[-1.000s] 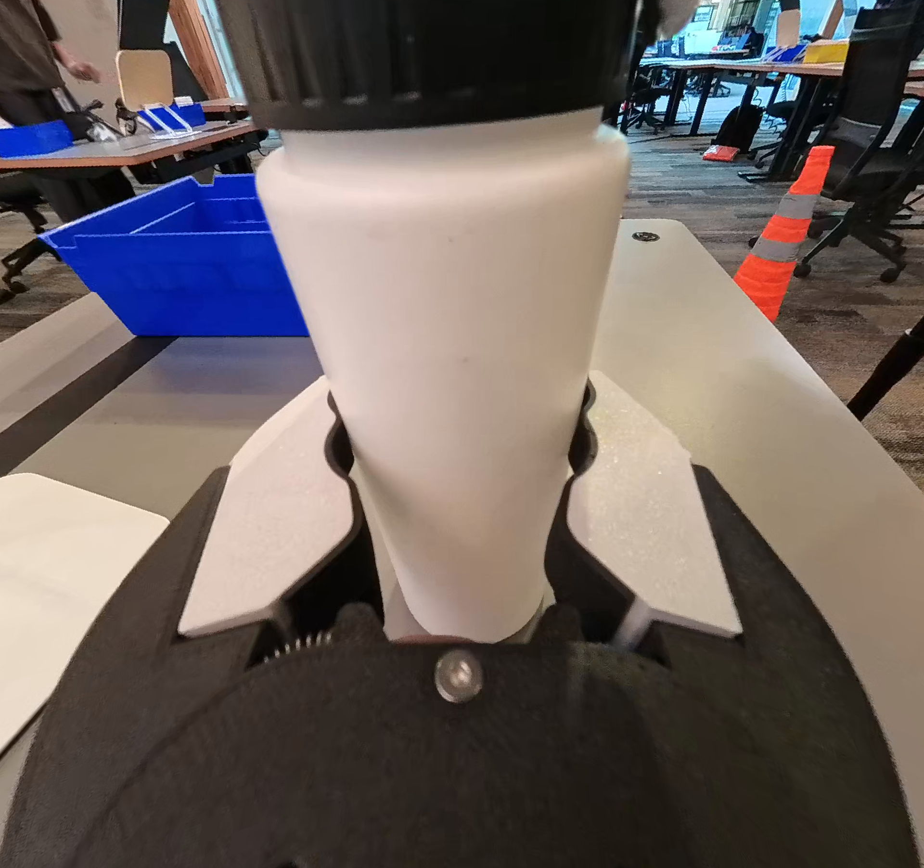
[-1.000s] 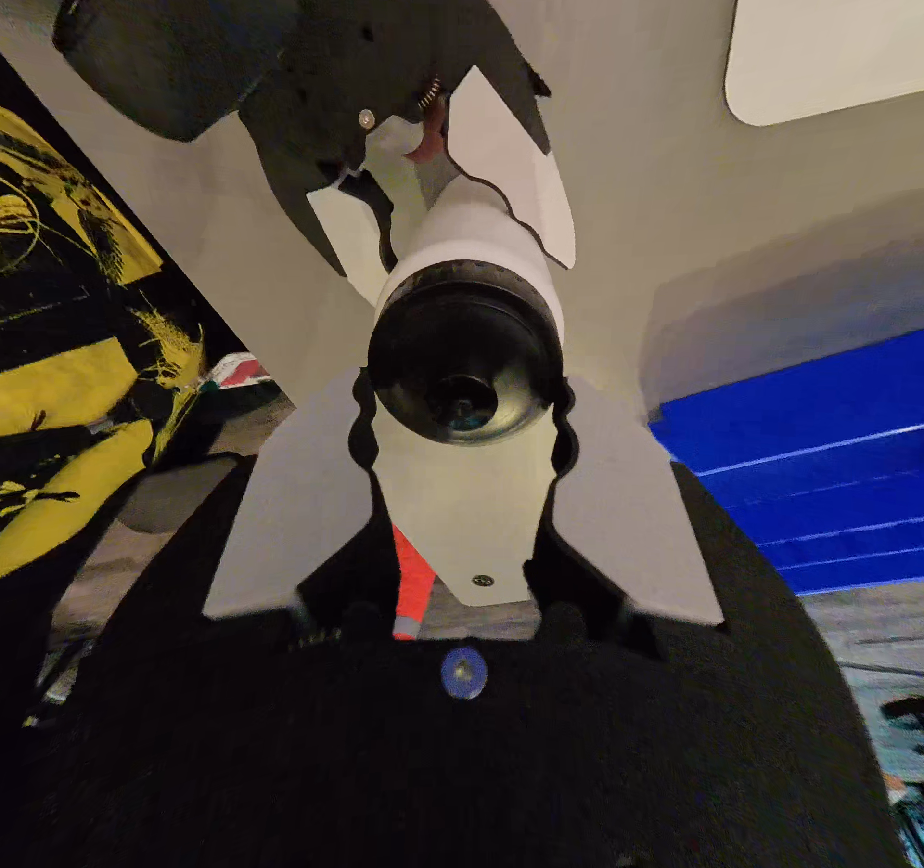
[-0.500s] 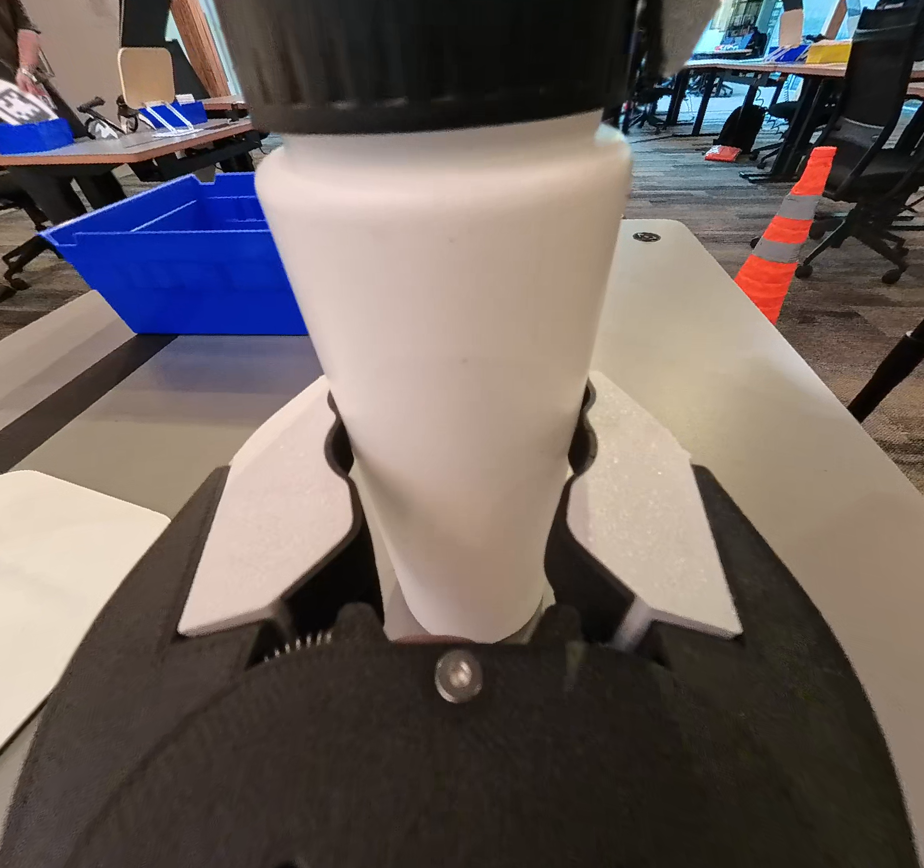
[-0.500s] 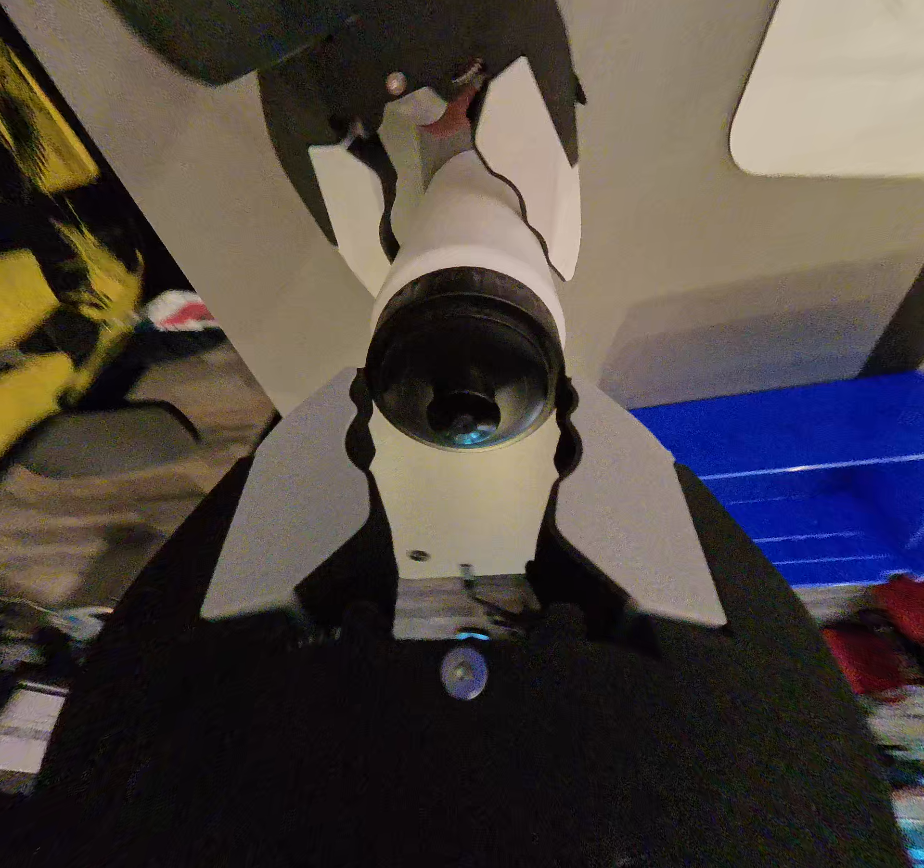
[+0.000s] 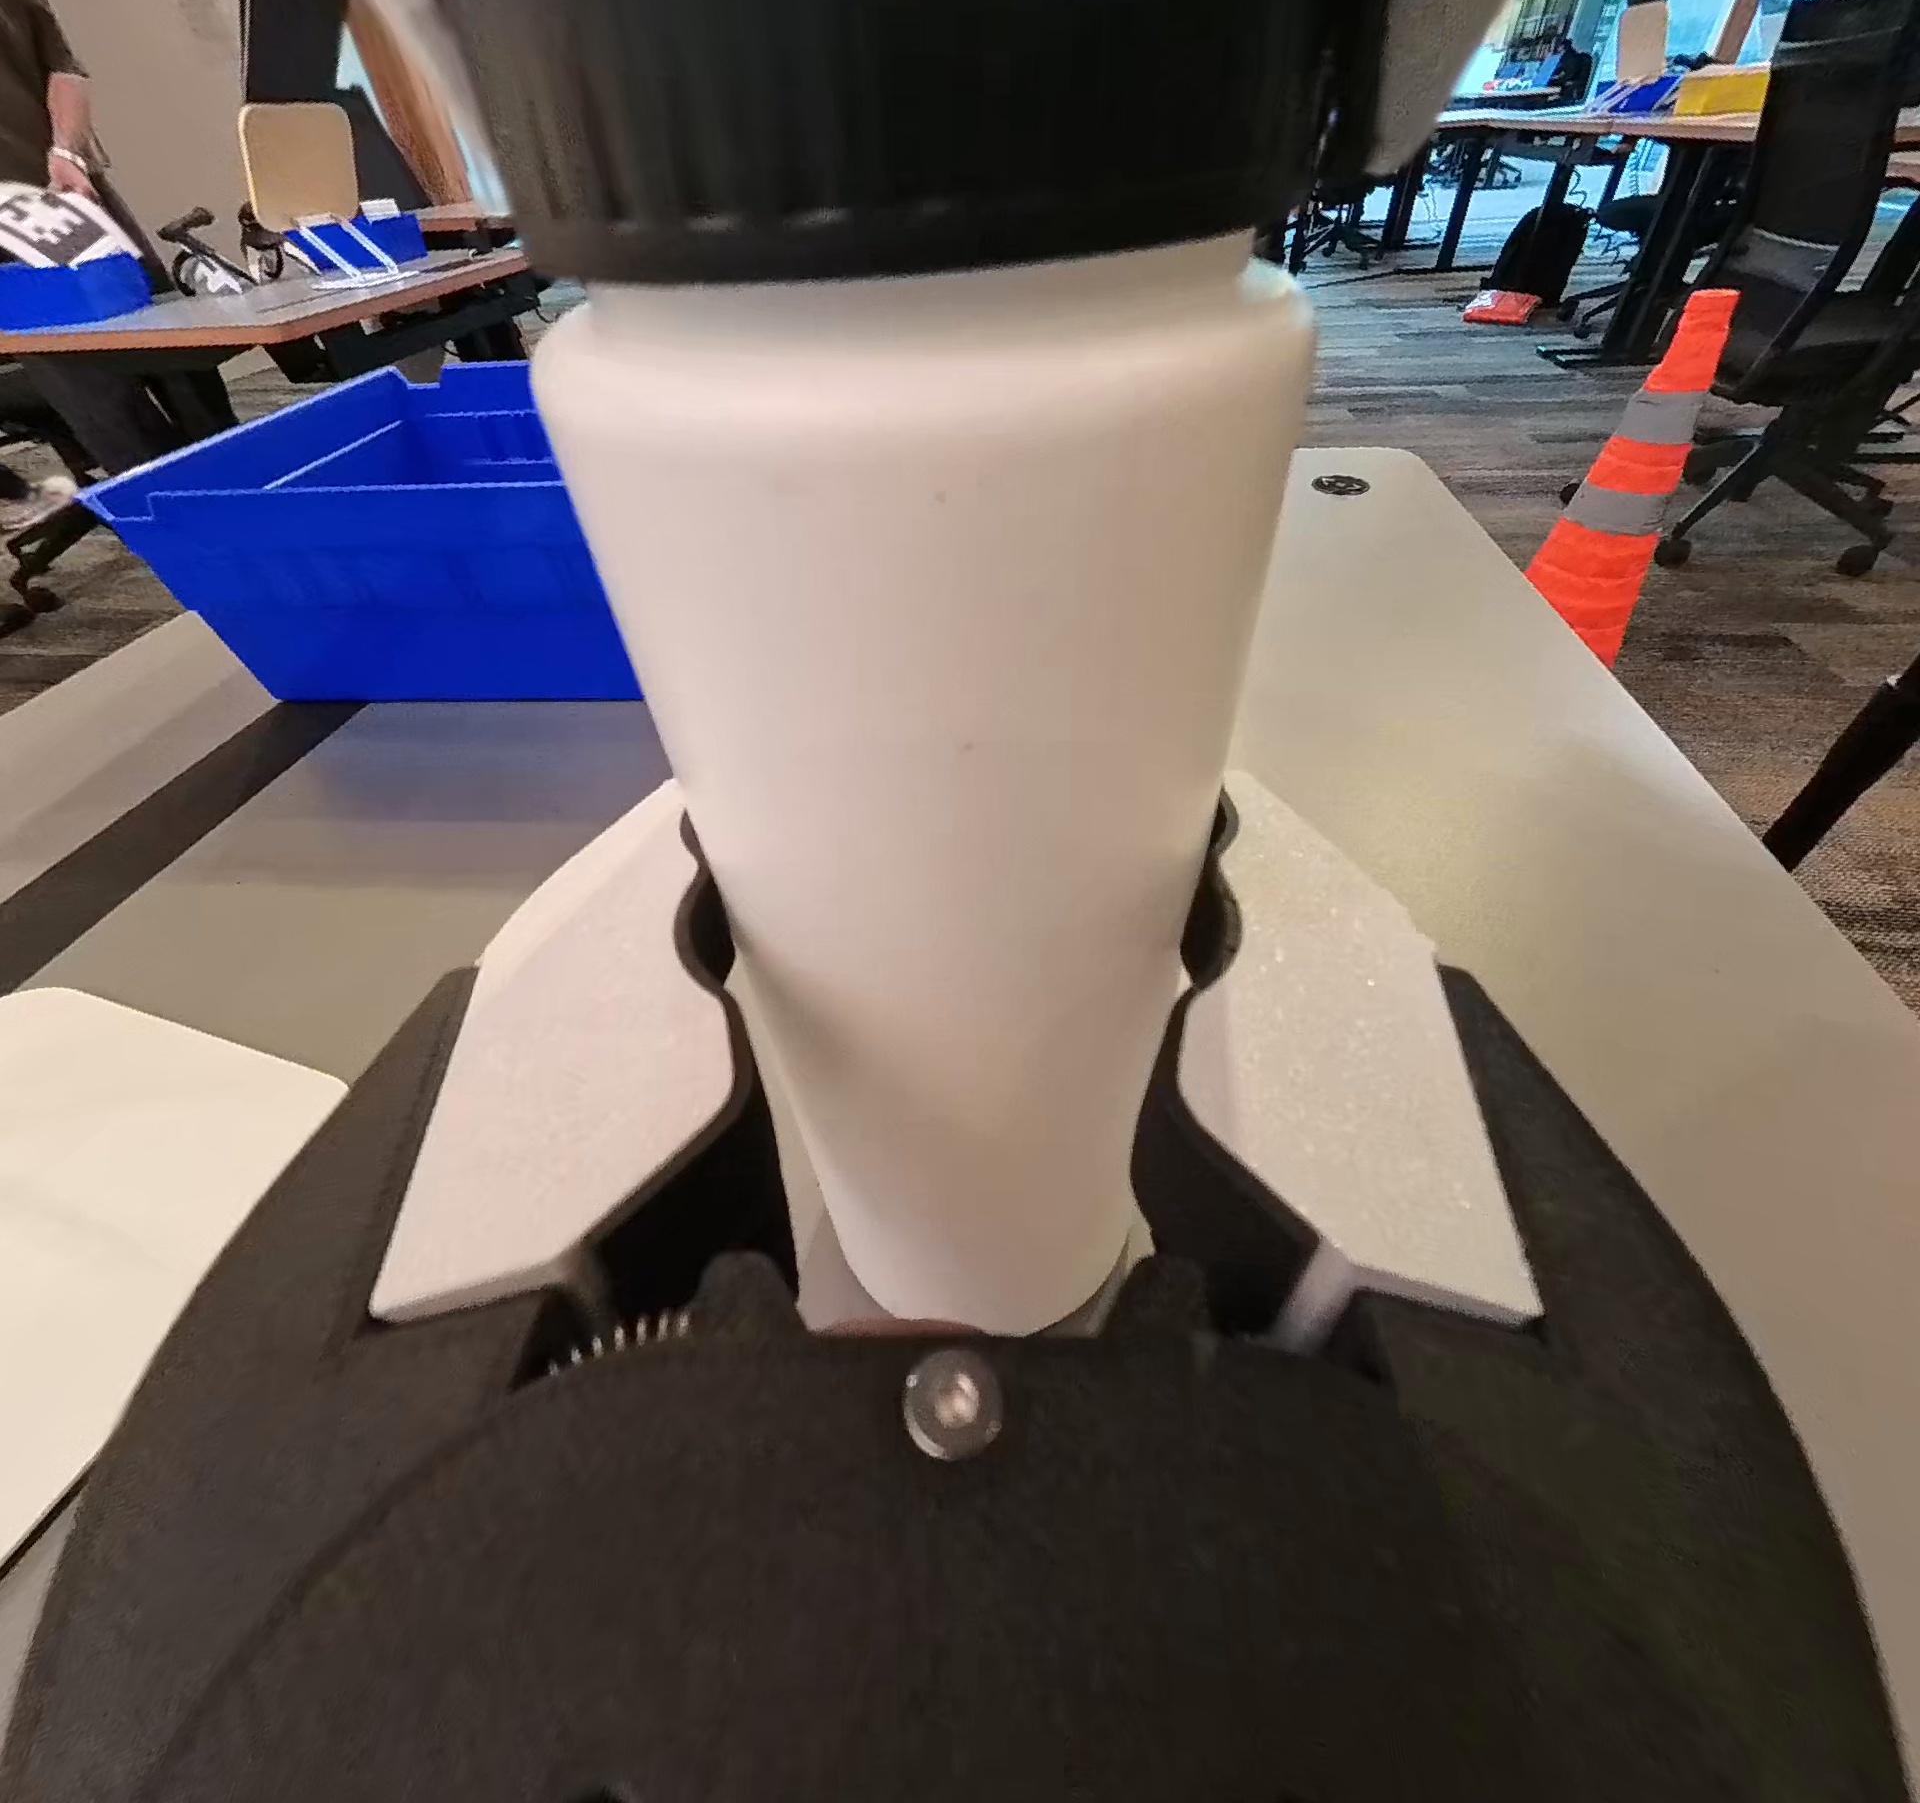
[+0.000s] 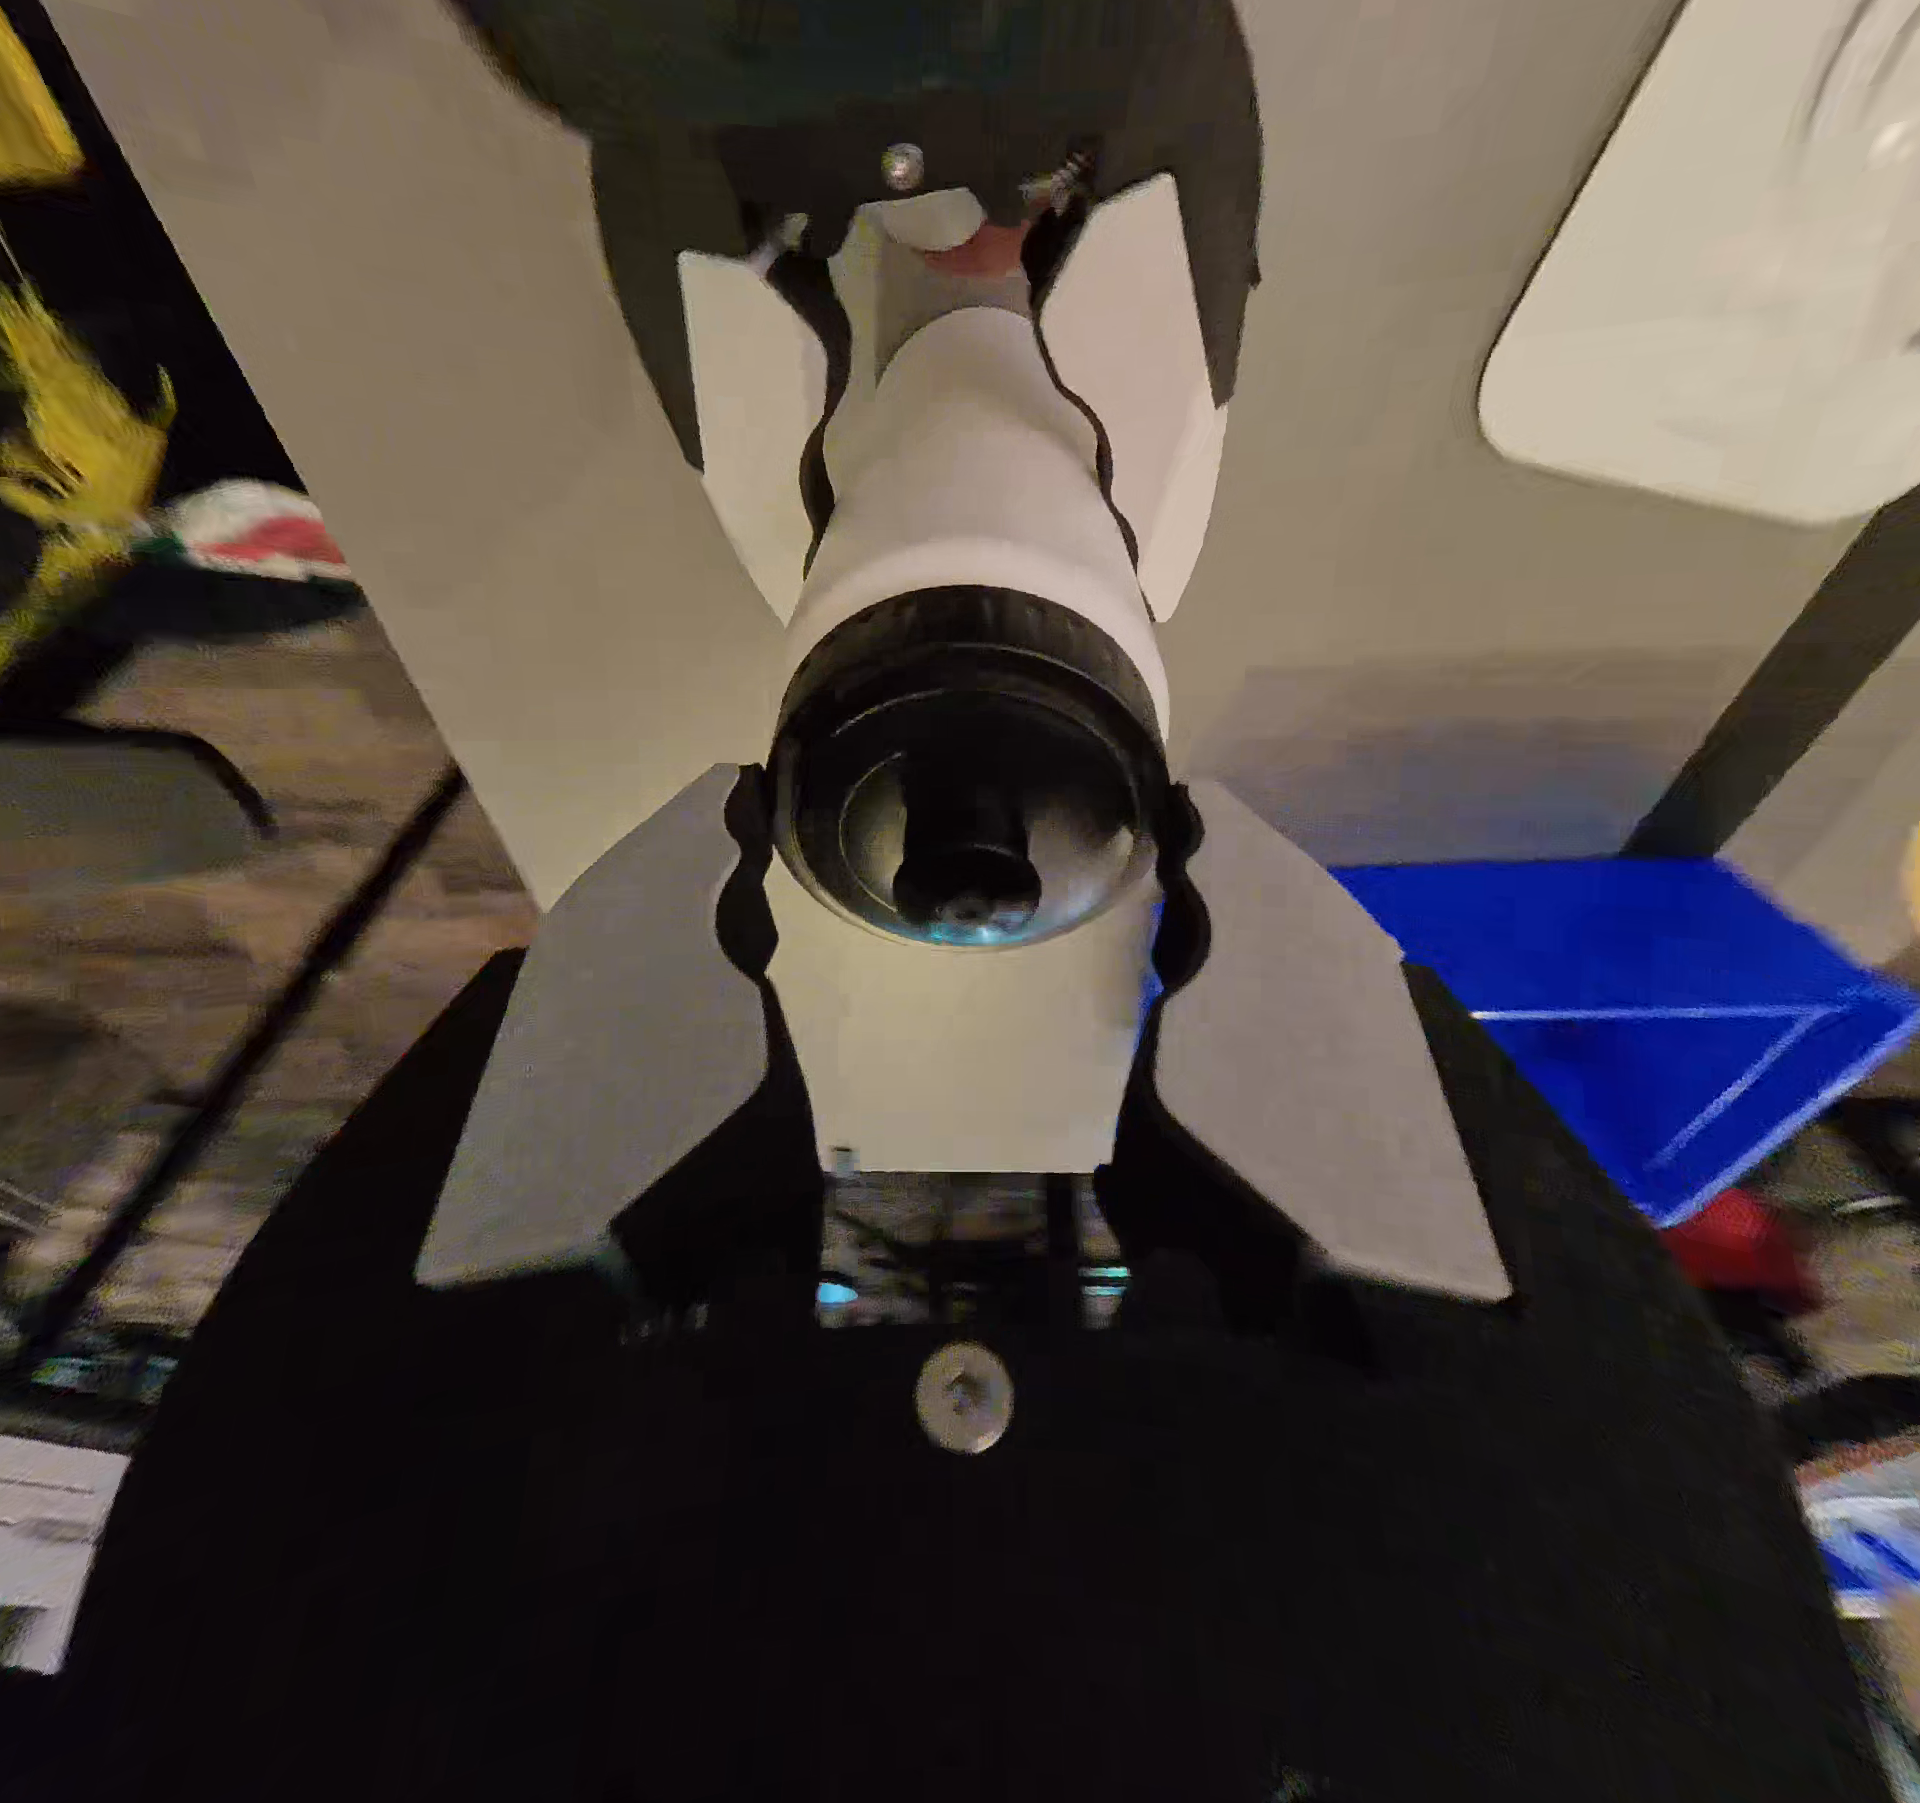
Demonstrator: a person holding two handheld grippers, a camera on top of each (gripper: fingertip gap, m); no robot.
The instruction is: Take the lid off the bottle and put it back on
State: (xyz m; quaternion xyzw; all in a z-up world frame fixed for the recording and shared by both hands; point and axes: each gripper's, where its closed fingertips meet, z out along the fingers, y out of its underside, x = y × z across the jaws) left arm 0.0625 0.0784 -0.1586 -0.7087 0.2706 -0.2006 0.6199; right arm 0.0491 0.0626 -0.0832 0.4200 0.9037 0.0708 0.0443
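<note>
A white bottle (image 5: 925, 673) with a black ribbed lid (image 5: 914, 80) stands upright in my left gripper (image 5: 956, 818), which is shut on its lower body above the grey table (image 5: 1455, 818). My right gripper (image 6: 964, 797) comes down from above and is shut on the lid (image 6: 966, 797), one finger on each side. Its fingers (image 5: 1444, 8) show beside the lid at the top of the left wrist view. The lid sits on the bottle neck. In the right wrist view the left gripper (image 6: 971, 548) holds the bottle (image 6: 966, 506) from the far side.
A blue bin (image 5: 364, 548) stands on the table behind and left of the bottle. A white board (image 5: 125, 1182) lies at the near left. An orange cone (image 5: 1631, 475), office chairs and desks are beyond the table's right edge. A person stands at the far left.
My right gripper has turned about the bottle's axis while shut on the lid; the scene in its view has rotated. The left gripper and bottle have stayed still.
</note>
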